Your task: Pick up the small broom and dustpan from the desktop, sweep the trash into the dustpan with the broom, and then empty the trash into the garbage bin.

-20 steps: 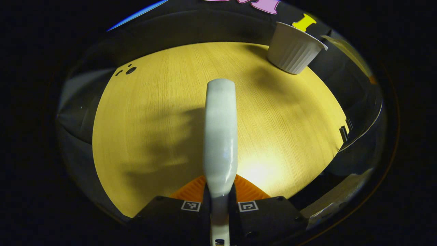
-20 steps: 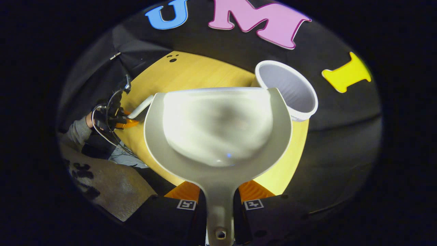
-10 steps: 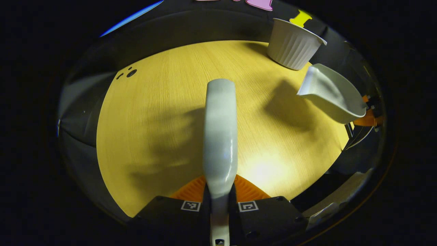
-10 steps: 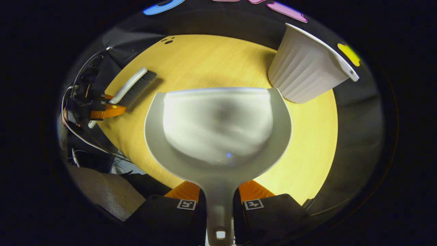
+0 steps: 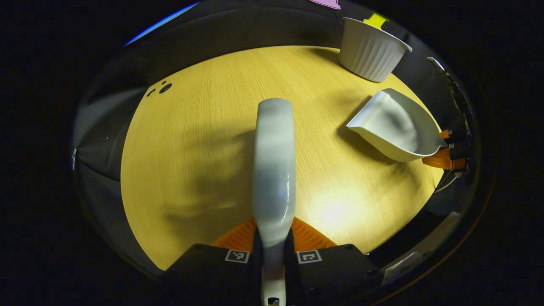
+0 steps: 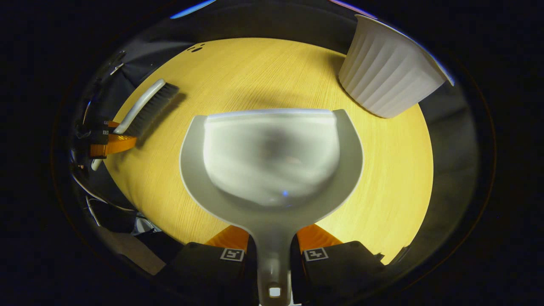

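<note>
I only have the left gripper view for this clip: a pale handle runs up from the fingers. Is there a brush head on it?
Observer: Yes. The right gripper view shows the broom with dark bristles along its underside, facing the table.
Reviewer: How is the dustpan held? I see just its scoop.
Observer: The right gripper has both fingers closed on the handle of the dustpan.
Reviewer: Any trash in it?
Observer: None visible; seen from behind, the scoop's whole floor looks bare.
</note>
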